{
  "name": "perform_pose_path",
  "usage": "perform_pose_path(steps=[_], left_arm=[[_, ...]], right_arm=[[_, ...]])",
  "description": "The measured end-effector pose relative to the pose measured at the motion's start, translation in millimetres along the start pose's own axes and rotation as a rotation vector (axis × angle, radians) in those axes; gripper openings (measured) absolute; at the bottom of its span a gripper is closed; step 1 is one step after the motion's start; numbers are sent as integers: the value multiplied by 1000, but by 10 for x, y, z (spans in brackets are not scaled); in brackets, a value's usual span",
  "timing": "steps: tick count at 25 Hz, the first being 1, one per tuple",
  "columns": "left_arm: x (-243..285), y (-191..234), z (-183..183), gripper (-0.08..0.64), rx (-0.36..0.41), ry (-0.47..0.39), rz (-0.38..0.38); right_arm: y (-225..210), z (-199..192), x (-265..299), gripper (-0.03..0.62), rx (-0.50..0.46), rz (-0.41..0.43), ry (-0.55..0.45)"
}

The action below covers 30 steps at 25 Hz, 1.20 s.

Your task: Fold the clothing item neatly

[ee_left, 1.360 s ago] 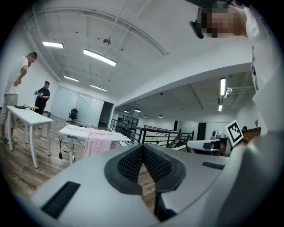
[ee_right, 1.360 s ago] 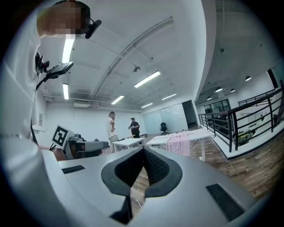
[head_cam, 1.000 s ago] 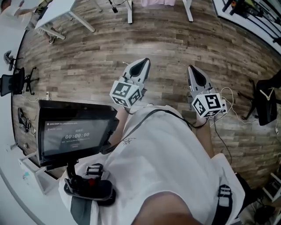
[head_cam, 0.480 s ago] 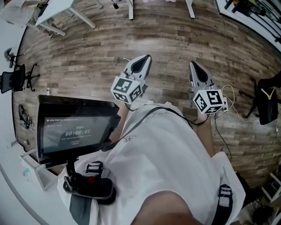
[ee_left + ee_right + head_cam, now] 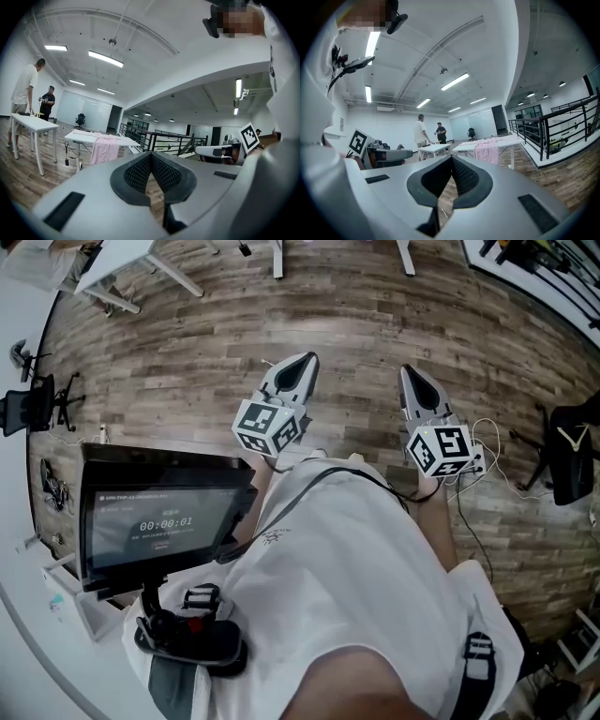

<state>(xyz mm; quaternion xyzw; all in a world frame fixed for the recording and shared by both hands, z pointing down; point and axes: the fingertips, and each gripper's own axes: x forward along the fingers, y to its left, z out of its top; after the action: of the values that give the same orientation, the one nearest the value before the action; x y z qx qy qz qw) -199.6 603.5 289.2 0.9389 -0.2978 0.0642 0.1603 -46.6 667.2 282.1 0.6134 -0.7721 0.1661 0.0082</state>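
1. I see a white short-sleeved T-shirt (image 5: 356, 568) filling the head view from centre down to 6 o'clock.
2. A thin black cord (image 5: 328, 472) runs across the shirt's upper part, and a black buckled strap (image 5: 478, 650) sits at 5 o'clock.
3. My left gripper (image 5: 307, 360) and right gripper (image 5: 406, 371) are pale grey tapered shells with dark, mesh-textured pads (image 5: 138, 173).
4. Each carries a white cube printed with black square markers: the left cube (image 5: 269, 427) and the right cube (image 5: 441, 450).
5. A thin white cable (image 5: 487, 451) loops at 3 o'clock of the right cube.

The floor (image 5: 187, 362) is brown with wood stripes, the shirt (image 5: 356, 587) is white, the left gripper (image 5: 306, 359) and right gripper (image 5: 406, 369) are grey with black-and-white squares — and the far-off cloth (image 5: 104, 149) looks pink, I think.
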Motion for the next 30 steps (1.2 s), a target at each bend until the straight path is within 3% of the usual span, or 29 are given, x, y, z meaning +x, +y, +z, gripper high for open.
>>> perform_pose_path(steps=[30], left_arm=[[-62,12,22,-2,-14,-19,9]], right_arm=[[33,7,-32,-3,5,4,27]])
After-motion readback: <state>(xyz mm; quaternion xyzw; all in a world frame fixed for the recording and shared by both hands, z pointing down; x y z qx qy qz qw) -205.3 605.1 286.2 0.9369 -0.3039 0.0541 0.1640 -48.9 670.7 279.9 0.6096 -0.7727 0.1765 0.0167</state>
